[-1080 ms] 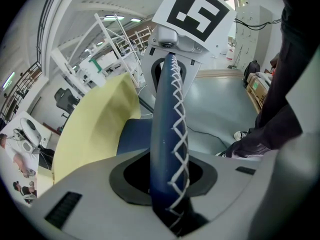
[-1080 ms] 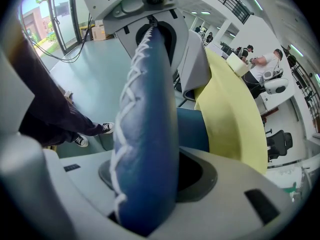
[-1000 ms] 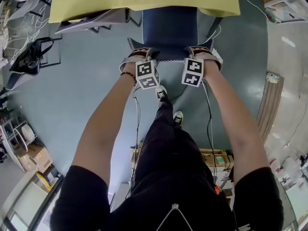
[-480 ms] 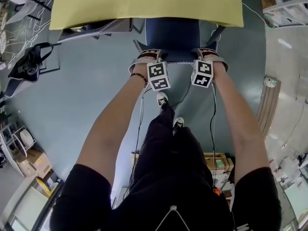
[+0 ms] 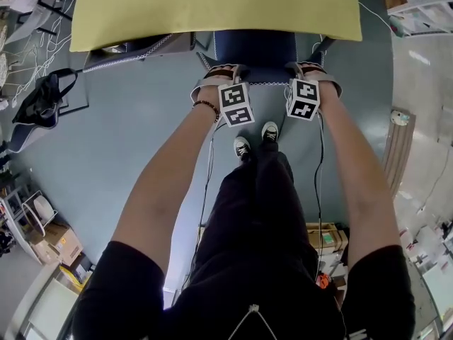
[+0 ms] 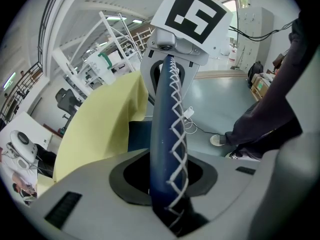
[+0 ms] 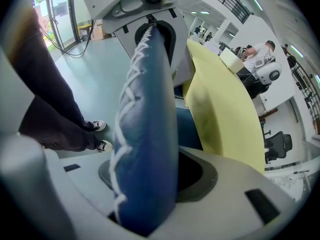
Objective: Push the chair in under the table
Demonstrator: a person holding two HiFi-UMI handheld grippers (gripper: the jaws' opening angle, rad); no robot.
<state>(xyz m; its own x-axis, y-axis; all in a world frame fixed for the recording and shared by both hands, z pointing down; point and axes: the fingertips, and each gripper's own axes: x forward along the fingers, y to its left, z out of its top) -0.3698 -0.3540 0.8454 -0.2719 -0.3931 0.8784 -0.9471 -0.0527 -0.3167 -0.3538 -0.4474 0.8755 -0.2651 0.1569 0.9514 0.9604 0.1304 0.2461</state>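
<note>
1. The person stands right behind the chair (image 5: 255,48) with both arms stretched forward, one gripper on each end of the backrest's top edge. Holding both ends probably keeps the chair square to the table as it goes in.
2. The left gripper (image 5: 218,75) is clamped on the left part of that edge, and its own view shows the padded rim pinched between the jaws. The right gripper (image 5: 311,71) grips the right part the same way, with its jaws set wider around thicker padding.
3. Both grippers point steeply down and straddle the rim from above. I'd say this grip suits a level shove.
4. The seat is tucked out of sight beneath the yellow table (image 5: 212,6). Only the top of the backrest shows at the table's near edge, so the push looks almost finished.
5. The chair is upholstered in smooth dark blue, with white criss-cross stitching running along the seam of the backrest.
</note>
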